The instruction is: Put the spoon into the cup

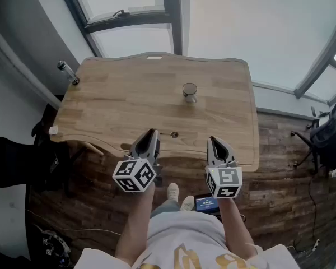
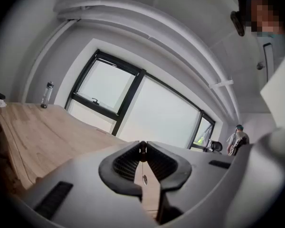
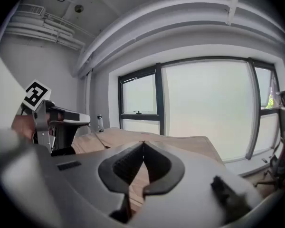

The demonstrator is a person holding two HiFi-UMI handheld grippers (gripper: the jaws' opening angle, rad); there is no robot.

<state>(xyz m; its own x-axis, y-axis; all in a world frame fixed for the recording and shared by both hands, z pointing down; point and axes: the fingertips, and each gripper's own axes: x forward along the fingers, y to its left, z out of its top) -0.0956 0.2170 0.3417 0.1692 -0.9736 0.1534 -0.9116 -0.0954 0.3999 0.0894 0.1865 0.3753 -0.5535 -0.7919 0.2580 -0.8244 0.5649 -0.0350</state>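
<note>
Pale wood fills the head view, where the left gripper (image 1: 152, 132) and right gripper (image 1: 213, 139) are held side by side over the near edge of the table (image 1: 101, 111). Both are well short of the cup (image 1: 189, 92), which stands upright near the table's middle. The carry is judged best made forward and slightly right, with the spoon kept above the rim until centred, then lowered before release. A bottle (image 1: 67, 72) is seen at the far left corner, plank flooring (image 1: 280, 189) below and windows (image 1: 229, 21) beyond.

From the left gripper view, the jaws are shown pressed together on the spoon (image 2: 144, 179). Its dark end is pinched at the tips, and the thin stem and small oval bowl appear to run back toward the camera. The hold looks slight, so a slow, level move is advised. A person (image 2: 236, 140) is glimpsed by a distant window.

In the right gripper view, that gripper's jaws are seen closed with nothing between them. It is best kept clear, or brought up to steady the cup, which is not seen there.
</note>
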